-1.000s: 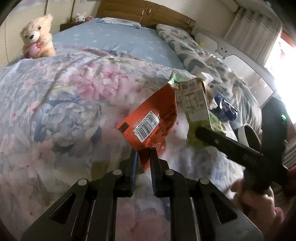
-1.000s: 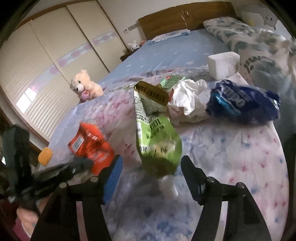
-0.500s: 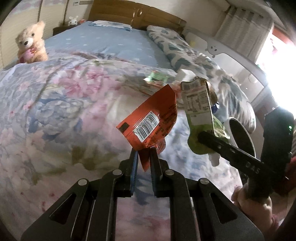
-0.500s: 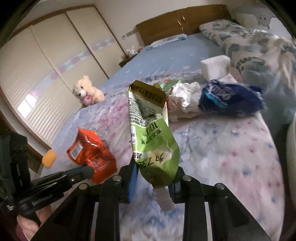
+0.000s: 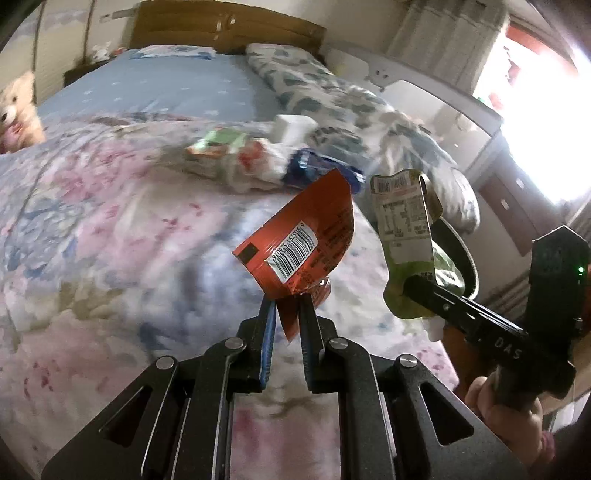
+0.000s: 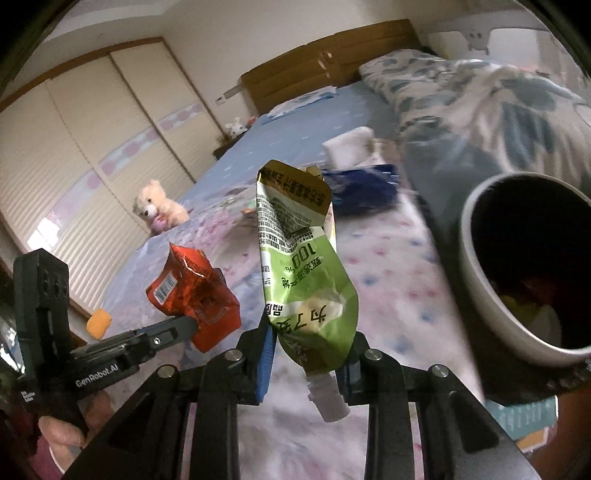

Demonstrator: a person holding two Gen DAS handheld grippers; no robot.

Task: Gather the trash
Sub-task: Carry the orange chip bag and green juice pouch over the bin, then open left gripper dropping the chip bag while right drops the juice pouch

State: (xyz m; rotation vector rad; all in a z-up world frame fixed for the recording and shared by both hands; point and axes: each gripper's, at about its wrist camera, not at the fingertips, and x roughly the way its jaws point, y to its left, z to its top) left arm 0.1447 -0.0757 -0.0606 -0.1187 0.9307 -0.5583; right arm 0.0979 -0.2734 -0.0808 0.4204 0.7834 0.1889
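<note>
My left gripper is shut on an orange snack wrapper with a barcode, held up above the floral bedspread. To its right, my right gripper is shut on a green drink pouch whose white spout points down. The pouch also shows in the left wrist view, and the orange wrapper in the right wrist view. A grey trash bin with a dark inside stands at the right beside the bed. More litter lies farther back: a blue wrapper, a green-and-red packet and crumpled white paper.
A white box sits beyond the litter. A patterned duvet is piled along the bed's right side. A teddy bear sits at the left near sliding wardrobe doors. A wooden headboard closes the far end.
The right gripper closed on the green pouch and lifted it. Both grippers carried their wrappers rightward, off the bed's middle, and the trash bin has come into the right wrist view.
</note>
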